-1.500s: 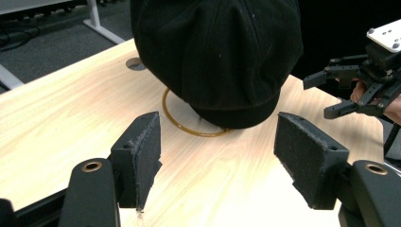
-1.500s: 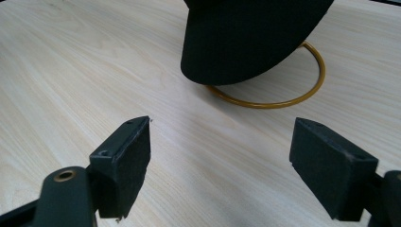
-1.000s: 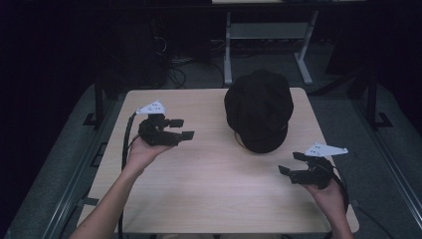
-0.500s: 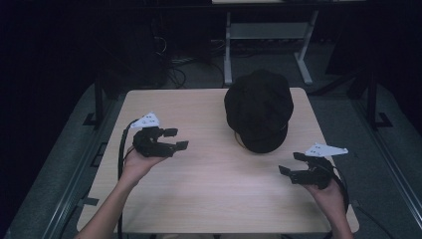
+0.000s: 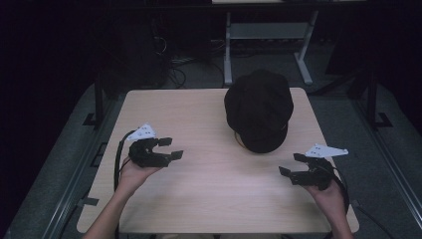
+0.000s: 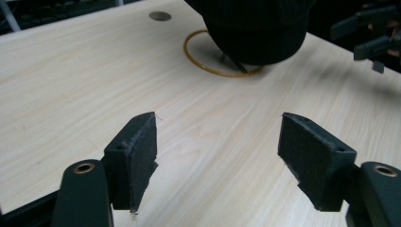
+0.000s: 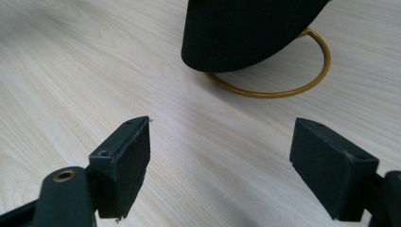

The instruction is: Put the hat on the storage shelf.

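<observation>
The left gripper [image 5: 169,148] hovers low over the near left part of the table with its jaws spread wide and nothing between them, and the right gripper [image 5: 291,165] does the same at the near right, also apart and empty. In each gripper's own view the two black pads [image 6: 139,156] frame only bare wood, so neither is clamped on anything. Both point inward and forward toward the middle of the far half, which reads as a two-handed approach: one jaw pair for each side of a soft, floppy thing.

The table [image 5: 199,209] is a pale wood top, bare apart from one item, giving both hands room to come in from opposite sides.

That item is the black cap [image 5: 259,109], sitting right of centre toward the far edge, well apart from both grippers. It stands raised rather than flat, because it rests on a stand that keeps its shape.

Of that stand, the gold ring base [image 7: 302,80] lies flat on the wood beneath the cap's brim; thin struts seem to rise from it under the cap, though the shadow there makes this hard to tell.
</observation>
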Demonstrator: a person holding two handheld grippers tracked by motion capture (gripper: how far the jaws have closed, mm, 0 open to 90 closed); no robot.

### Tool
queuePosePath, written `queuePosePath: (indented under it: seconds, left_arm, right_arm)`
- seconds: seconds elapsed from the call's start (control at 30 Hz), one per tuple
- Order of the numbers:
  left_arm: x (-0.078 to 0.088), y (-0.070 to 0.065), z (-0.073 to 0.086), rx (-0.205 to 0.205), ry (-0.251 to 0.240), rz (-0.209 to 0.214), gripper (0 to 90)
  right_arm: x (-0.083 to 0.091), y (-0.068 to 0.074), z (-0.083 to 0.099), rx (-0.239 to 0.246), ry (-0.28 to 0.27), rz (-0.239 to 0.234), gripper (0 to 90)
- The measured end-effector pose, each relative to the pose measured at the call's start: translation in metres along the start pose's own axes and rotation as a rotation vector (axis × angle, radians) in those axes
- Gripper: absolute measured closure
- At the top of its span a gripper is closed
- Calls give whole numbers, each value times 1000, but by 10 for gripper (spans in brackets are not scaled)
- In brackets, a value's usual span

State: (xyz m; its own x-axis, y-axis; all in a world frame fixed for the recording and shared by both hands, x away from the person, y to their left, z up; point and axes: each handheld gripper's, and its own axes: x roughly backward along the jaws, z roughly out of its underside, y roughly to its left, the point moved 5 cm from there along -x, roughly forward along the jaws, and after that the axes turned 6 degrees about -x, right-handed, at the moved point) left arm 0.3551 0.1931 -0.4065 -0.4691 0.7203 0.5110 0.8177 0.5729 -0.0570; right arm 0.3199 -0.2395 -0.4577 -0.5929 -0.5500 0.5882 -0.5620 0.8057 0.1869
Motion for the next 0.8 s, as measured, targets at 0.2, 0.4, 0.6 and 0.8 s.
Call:
queuePosePath:
  seconds: [0.2,0.4,0.6,0.8]
  left_arm:
    - [0,-3,9,-2,5,3,274]
    - [1,-5,18,-1,6,1,272]
    - [5,-5,29,0,-5,-19,271]
    - [6,-5,42,14,-9,-28,271]
  right_arm:
    - [1,0,1,-1,0,1,207]
    - [1,0,2,0,2,1,208]
    - [1,2,4,3,18,1,208]
    - [1,4,5,23,21,5,211]
